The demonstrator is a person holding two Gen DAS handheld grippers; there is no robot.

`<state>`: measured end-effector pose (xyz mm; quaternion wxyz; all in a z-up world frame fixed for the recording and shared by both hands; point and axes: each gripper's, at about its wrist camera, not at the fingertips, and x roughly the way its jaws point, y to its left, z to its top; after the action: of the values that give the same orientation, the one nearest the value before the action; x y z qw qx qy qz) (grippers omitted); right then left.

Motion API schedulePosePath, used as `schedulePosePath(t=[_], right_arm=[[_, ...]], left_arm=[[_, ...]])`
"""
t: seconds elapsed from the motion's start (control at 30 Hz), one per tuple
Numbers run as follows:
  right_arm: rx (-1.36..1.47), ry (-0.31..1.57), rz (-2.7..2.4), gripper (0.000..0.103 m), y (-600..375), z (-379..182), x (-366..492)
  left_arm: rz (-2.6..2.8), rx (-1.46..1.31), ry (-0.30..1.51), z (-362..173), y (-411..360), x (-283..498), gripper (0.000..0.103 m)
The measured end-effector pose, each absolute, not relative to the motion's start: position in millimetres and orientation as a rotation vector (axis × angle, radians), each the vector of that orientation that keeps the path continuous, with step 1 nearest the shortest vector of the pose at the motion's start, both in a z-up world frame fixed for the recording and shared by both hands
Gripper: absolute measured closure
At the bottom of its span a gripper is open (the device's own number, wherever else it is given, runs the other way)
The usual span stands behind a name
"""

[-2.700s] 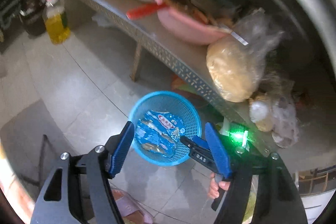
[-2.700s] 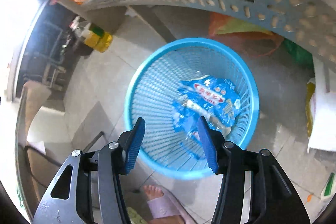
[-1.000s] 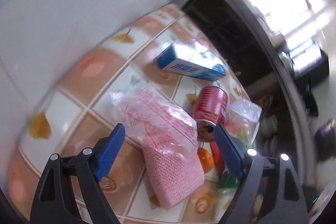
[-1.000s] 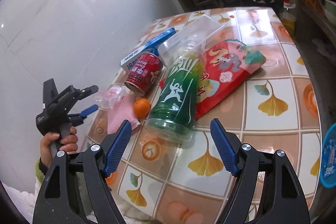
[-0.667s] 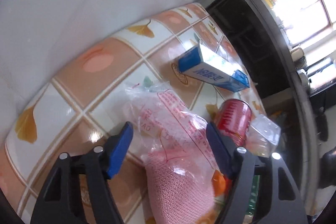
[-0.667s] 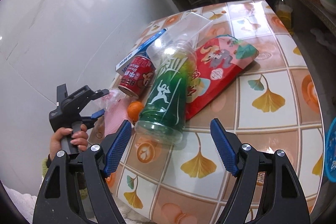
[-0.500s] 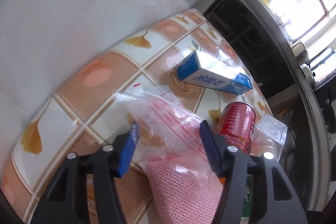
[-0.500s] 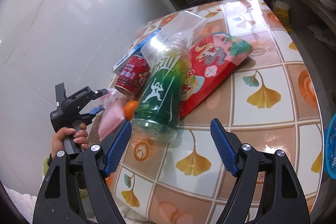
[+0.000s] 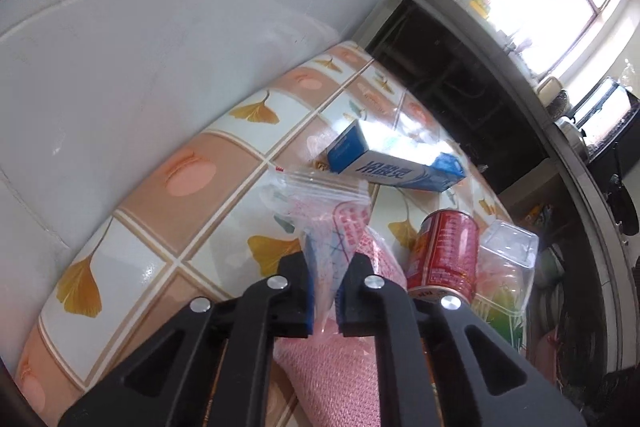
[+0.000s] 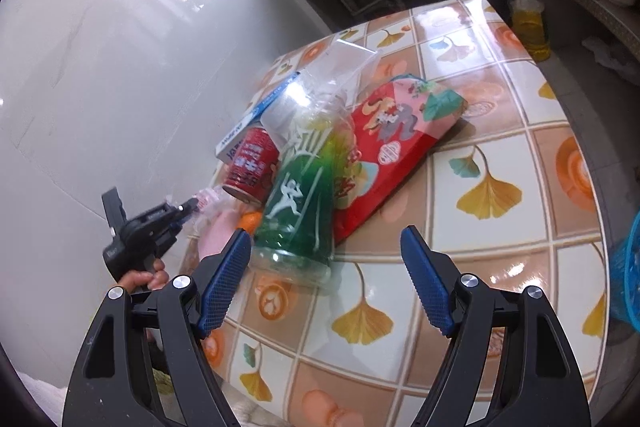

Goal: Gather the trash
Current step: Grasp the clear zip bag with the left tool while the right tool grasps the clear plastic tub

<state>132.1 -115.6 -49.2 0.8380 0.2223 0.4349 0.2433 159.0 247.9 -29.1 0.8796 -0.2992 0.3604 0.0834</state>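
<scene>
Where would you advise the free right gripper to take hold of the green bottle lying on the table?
Grip the green bottle across its wide lower body, coming down from above with the right gripper: it lies on its side, base nearest, and the open jaws look wider than it.

A glossy table (image 10: 500, 195) tiled in peach and white squares with yellow ginkgo leaves stands against a pale wall. On it lie a blue-and-white carton (image 9: 394, 163), a red drink can on its side (image 9: 444, 253), a green plastic bottle (image 10: 300, 203), a red snack pouch (image 10: 396, 143), a clear plastic tub (image 9: 506, 263), a small orange fruit (image 10: 249, 220) and a clear bag of pink cloth (image 9: 344, 367).
</scene>
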Motion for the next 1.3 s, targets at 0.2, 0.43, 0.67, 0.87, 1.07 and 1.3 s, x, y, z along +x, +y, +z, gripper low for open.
schedulePosePath(t=[0.2,0.43,0.67,0.87,1.07,1.3], right_arm=[[0.585,0.912,0.567,0.029,-111.2,-42.3,178.5],[0.557,0.983,0.479,0.028,-96.3,-37.3,243.2],[0.623,1.117,0.388,0.024,-73.8,-42.9,299.1],[0.528,1.204,0.310,0.024,-47.0,-56.2,317.1],[0.536,1.221,0.277,0.025,-34.8,-67.1,332.0],[0.624,1.193,0.281,0.049,-41.6,-69.1,338.7]], left_arm=[[0.136,-0.568,0.650,-9.2,245.2,145.1,0.099],[0.120,-0.453,0.544,14.7,236.9,129.3,0.100],[0.085,-0.427,0.508,21.5,230.1,126.0,0.100],[0.063,-0.392,0.494,24.6,223.5,126.4,0.100],[0.048,-0.403,0.499,22.0,226.0,128.0,0.100],[0.046,-0.426,0.513,17.5,232.9,127.8,0.100]])
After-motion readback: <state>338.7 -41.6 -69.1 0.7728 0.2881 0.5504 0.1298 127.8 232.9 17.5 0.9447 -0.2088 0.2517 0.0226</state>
